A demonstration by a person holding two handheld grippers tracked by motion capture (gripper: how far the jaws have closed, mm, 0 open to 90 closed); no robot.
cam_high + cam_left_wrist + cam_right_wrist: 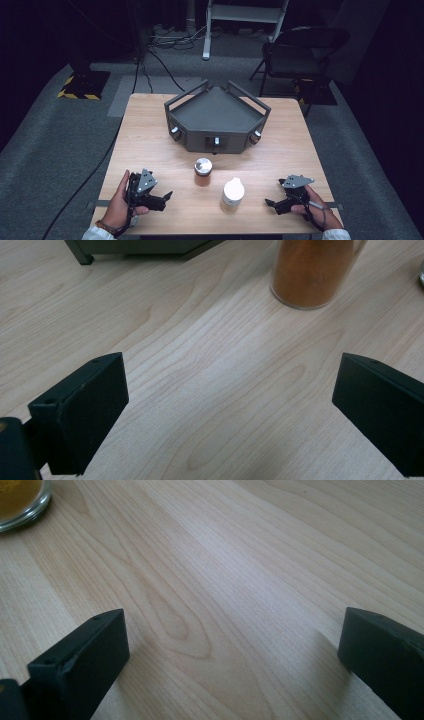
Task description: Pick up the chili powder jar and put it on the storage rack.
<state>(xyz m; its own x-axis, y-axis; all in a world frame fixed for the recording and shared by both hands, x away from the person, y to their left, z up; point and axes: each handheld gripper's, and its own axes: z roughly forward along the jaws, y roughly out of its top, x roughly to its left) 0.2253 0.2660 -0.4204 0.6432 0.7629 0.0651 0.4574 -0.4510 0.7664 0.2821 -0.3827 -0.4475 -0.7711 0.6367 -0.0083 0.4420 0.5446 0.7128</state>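
Jaws spread wide on left gripper and right gripper, flanking both jars at lower centre, ready to reach.

On the table, two jars stand between the left gripper and the right gripper, both held low near the person's edge. The metal-lidded jar stands ahead and to the right of the left gripper; in the left gripper view it rises beyond the wide-set jaws. The white-capped jar stands just left of the right gripper, nearer it than the other jar, its base at the far left in the right gripper view. The tray sits behind both jars, well apart from either gripper.
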